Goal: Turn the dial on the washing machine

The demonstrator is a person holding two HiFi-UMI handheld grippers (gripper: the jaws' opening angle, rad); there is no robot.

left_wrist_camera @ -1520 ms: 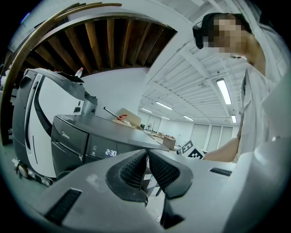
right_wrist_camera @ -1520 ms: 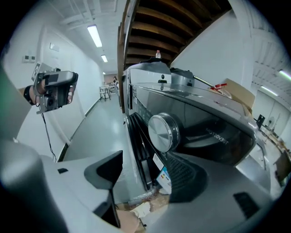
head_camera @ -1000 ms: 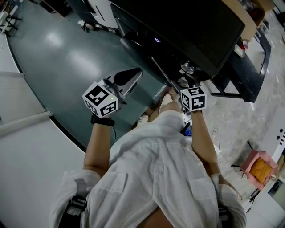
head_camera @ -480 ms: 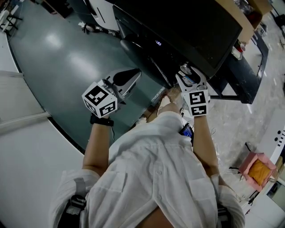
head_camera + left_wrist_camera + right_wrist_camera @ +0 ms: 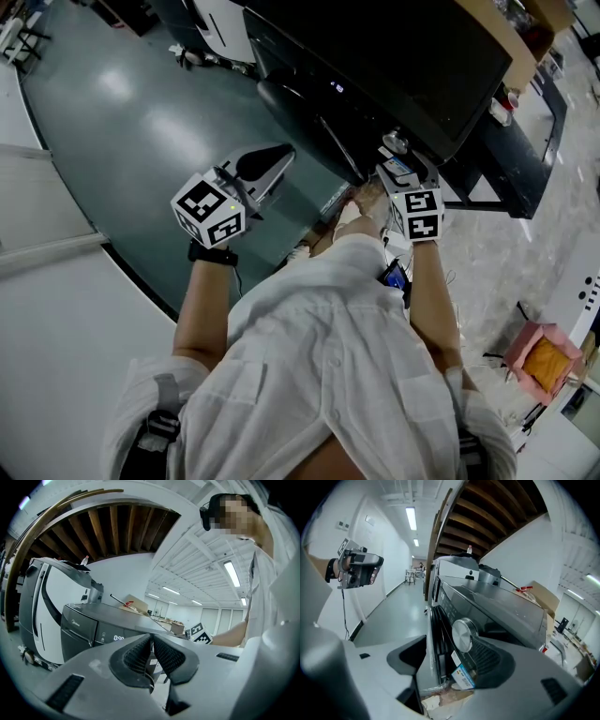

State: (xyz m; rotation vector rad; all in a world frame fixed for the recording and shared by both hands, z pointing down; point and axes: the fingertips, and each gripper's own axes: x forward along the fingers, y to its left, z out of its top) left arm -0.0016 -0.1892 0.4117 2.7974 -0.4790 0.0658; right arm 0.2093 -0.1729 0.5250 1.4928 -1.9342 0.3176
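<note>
The dark washing machine (image 5: 394,66) stands in front of me, its door hanging open below the control panel (image 5: 449,603). The silver round dial (image 5: 463,634) sits on that panel and shows small in the head view (image 5: 395,142). My right gripper (image 5: 449,657) is open, with the dial just ahead of its jaws and close to the right finger (image 5: 487,660); nothing is held. In the head view the right gripper (image 5: 398,159) is raised up to the dial. My left gripper (image 5: 151,654) is shut and empty, held off to the left over the floor (image 5: 274,159).
A white appliance (image 5: 214,17) stands farther along the green floor (image 5: 131,122). A cardboard box (image 5: 517,42) lies on the machine's top. A black stand (image 5: 520,164) is to the right, and a pink bag (image 5: 544,354) sits on the floor lower right.
My right gripper has lifted from below the panel up to the dial, then settled slightly. The left gripper has hardly moved.
</note>
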